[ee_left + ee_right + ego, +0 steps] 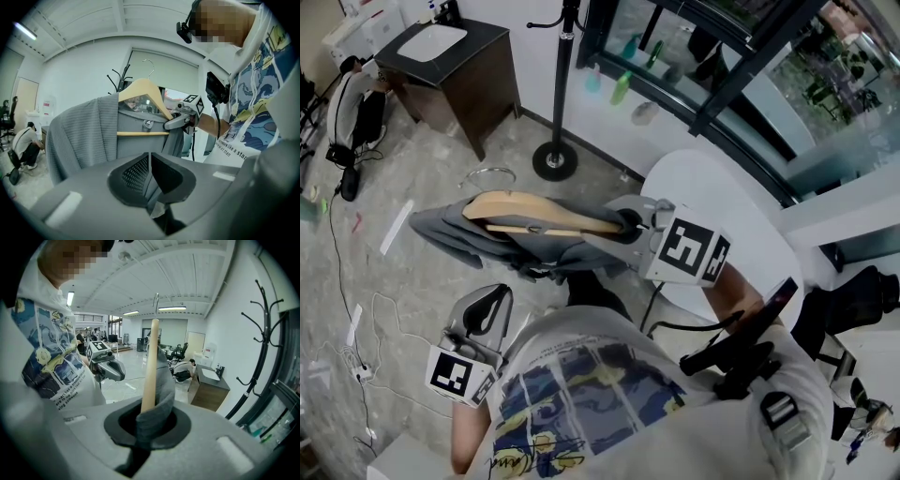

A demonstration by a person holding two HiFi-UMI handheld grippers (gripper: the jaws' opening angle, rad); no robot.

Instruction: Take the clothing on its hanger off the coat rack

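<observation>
Here, right tongs (pixel 150 422) clamping hanger (pixel 150 364), outstretched

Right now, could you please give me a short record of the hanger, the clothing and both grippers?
hanger: wooden, off the coat rack, held in the air
clothing: grey, draped on the hanger
right gripper: shut on the hanger's end, cloth included
left gripper: jaws together, holding nothing, lower down
coat rack: black, standing apart on the floor
</observation>
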